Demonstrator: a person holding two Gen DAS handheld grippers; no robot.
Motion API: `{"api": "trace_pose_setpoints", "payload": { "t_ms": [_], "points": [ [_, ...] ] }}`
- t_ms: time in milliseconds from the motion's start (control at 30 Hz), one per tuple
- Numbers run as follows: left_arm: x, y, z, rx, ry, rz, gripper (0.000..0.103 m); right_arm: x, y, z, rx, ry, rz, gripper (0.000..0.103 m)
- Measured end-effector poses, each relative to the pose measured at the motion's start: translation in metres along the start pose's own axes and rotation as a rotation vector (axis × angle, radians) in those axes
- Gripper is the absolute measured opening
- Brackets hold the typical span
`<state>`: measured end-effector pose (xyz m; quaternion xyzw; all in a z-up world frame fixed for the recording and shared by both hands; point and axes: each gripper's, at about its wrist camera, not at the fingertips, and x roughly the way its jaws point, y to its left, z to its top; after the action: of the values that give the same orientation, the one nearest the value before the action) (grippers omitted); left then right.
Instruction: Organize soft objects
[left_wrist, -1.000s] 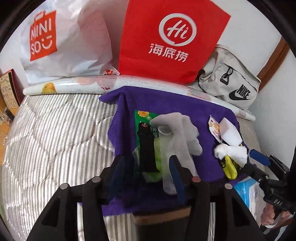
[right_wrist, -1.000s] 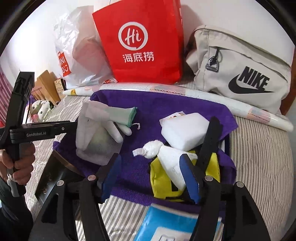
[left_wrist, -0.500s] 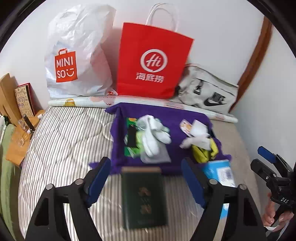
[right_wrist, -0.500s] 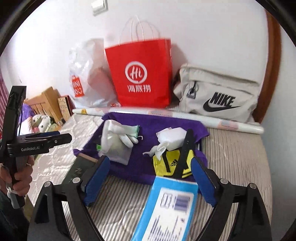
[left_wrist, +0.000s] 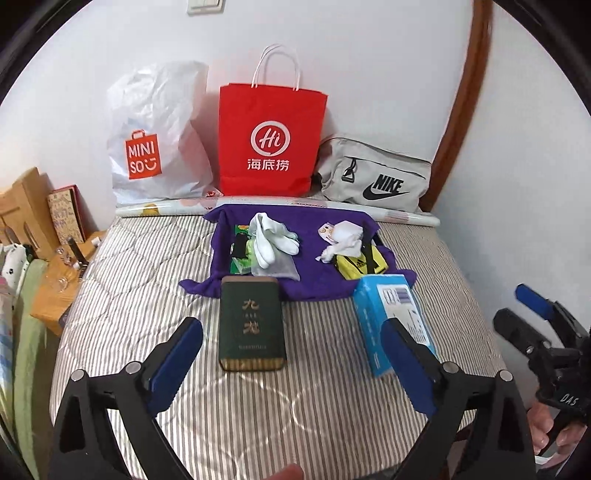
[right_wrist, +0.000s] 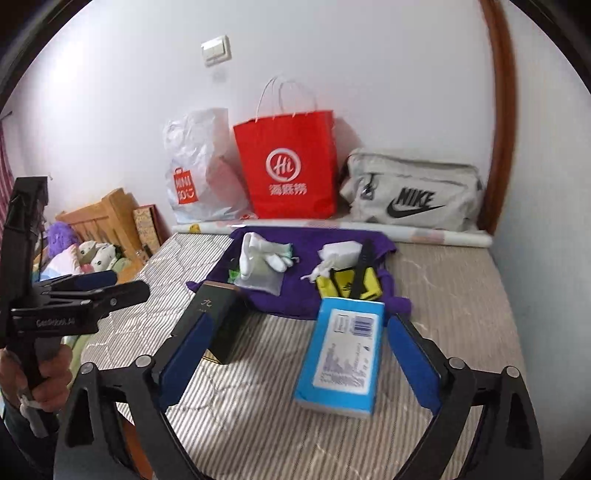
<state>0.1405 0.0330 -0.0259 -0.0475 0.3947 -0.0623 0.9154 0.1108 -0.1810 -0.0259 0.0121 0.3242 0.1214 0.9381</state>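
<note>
A purple cloth (left_wrist: 314, 280) (right_wrist: 295, 302) lies on the striped mattress. On it are white gloves (left_wrist: 271, 238) (right_wrist: 258, 254) over a grey pouch, a green packet (left_wrist: 240, 254), a white sponge and rag (left_wrist: 345, 236) (right_wrist: 338, 253), and a yellow Adidas pouch (left_wrist: 360, 264) (right_wrist: 347, 284). My left gripper (left_wrist: 291, 354) is open and empty, pulled back above the mattress. My right gripper (right_wrist: 299, 350) is open and empty, near the blue box.
A dark green box (left_wrist: 252, 325) (right_wrist: 218, 321) and a blue box (left_wrist: 391, 321) (right_wrist: 343, 350) lie in front of the cloth. A Miniso bag (left_wrist: 155, 136), a red paper bag (left_wrist: 271, 140) and a Nike bag (left_wrist: 373, 177) stand against the wall. Wooden furniture (left_wrist: 33, 221) stands left.
Both grippers have pulled back and up from the items on the purple cloth, and their jaws have opened wider. The cloth items stay in place.
</note>
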Motion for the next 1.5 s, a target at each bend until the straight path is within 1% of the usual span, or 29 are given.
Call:
{"api": "trace_pose_setpoints", "payload": {
  "t_ms": [33,67,167,267,333,433,500,633,733,1000,1100,1500],
  "points": [
    [-0.006,-0.004,-0.005,0.008,-0.007,0.006,0.100,-0.007,-0.001,-0.003,0.006,-0.014,-0.011,0.102],
    [-0.013,-0.008,-0.011,0.018,-0.015,0.013,0.101,-0.015,-0.002,-0.007,0.011,-0.028,-0.019,0.102],
    [-0.028,-0.018,-0.024,0.035,-0.034,0.021,0.101,-0.033,-0.001,-0.019,0.000,-0.037,-0.032,0.103],
    [-0.041,-0.027,-0.039,0.046,-0.054,0.010,0.101,-0.047,0.001,-0.031,-0.008,-0.047,-0.044,0.103],
    [-0.047,-0.031,-0.047,0.044,-0.062,0.013,0.101,-0.055,0.000,-0.039,0.002,-0.044,-0.034,0.103],
    [-0.060,-0.034,-0.058,0.012,-0.097,0.013,0.101,-0.065,0.002,-0.048,0.005,-0.037,-0.023,0.103],
    [-0.065,-0.035,-0.061,0.009,-0.107,0.008,0.101,-0.071,0.003,-0.052,0.004,-0.037,-0.021,0.103],
    [-0.074,-0.036,-0.066,0.007,-0.127,0.028,0.101,-0.081,0.005,-0.057,0.007,-0.051,-0.023,0.103],
    [-0.080,-0.037,-0.068,0.008,-0.134,0.025,0.101,-0.088,0.009,-0.059,-0.002,-0.063,-0.031,0.103],
    [-0.091,-0.041,-0.074,0.021,-0.152,0.032,0.101,-0.099,0.014,-0.061,-0.004,-0.085,-0.030,0.103],
    [-0.092,-0.043,-0.075,0.025,-0.152,0.040,0.101,-0.101,0.015,-0.063,0.000,-0.087,-0.026,0.103],
    [-0.093,-0.044,-0.078,0.027,-0.149,0.034,0.101,-0.106,0.016,-0.064,0.006,-0.090,-0.021,0.103]
  ]
}}
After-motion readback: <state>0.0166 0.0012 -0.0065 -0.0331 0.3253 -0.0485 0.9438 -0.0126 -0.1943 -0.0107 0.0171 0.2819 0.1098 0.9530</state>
